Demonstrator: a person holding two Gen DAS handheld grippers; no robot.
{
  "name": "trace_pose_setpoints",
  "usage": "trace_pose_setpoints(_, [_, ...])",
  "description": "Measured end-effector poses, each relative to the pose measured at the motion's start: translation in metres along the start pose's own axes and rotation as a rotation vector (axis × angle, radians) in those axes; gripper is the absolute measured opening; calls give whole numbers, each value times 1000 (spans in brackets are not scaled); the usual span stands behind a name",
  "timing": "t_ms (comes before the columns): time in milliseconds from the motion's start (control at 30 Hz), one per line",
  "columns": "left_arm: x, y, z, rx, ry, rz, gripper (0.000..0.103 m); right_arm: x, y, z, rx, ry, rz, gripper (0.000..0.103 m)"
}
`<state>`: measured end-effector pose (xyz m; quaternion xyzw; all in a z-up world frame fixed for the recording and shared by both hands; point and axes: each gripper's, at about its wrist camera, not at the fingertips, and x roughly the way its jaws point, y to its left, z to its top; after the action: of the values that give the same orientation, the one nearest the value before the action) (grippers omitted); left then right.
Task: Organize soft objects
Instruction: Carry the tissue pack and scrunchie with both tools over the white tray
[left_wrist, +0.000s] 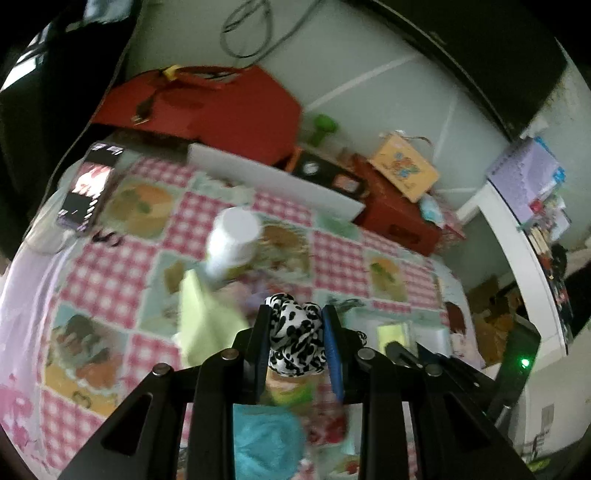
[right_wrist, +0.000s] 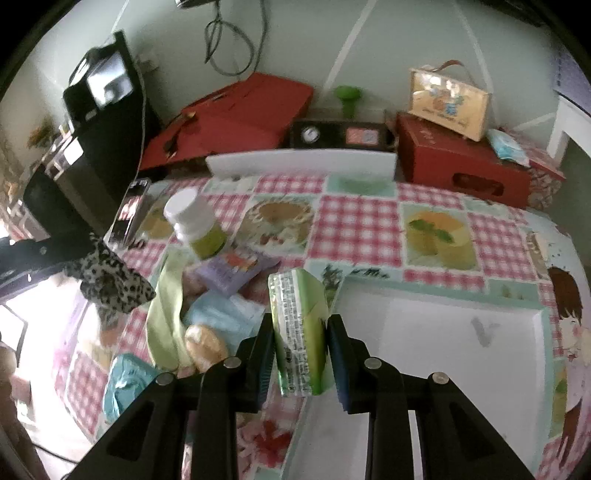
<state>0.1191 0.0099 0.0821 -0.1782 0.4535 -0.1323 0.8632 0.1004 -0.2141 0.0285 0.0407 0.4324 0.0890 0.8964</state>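
The left gripper (left_wrist: 295, 332), tilting downward, is clamping a black-and-white spotted fabric scrunchie (left_wrist: 293, 338); the right gripper (right_wrist: 300, 350), also tilted down at lower centre, is gripping a green plastic packet (right_wrist: 300, 332).

Bottle (right_wrist: 194, 225) stands on tablecloth (right_wrist: 358, 225) — phone (right_wrist: 129, 210) to its left. Tray (right_wrist: 443, 332) lies right of pouches (right_wrist: 221, 314) — boxes (right_wrist: 461, 162) behind.
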Motion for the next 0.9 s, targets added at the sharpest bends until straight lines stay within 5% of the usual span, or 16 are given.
trace_pose_setpoints(333, [40,-74,0,107,41,-75,28,-15,-68,9,133,-61,-83,30])
trace_pose_setpoints(667, [92,-128,-20,200,118,-115,28,-30,-170,-20,353,-61,-289,30])
trace_pose_setpoints(900, [133,-147,-40,235,185,-112,28,-32,-212,-40,470,-43,-324,30])
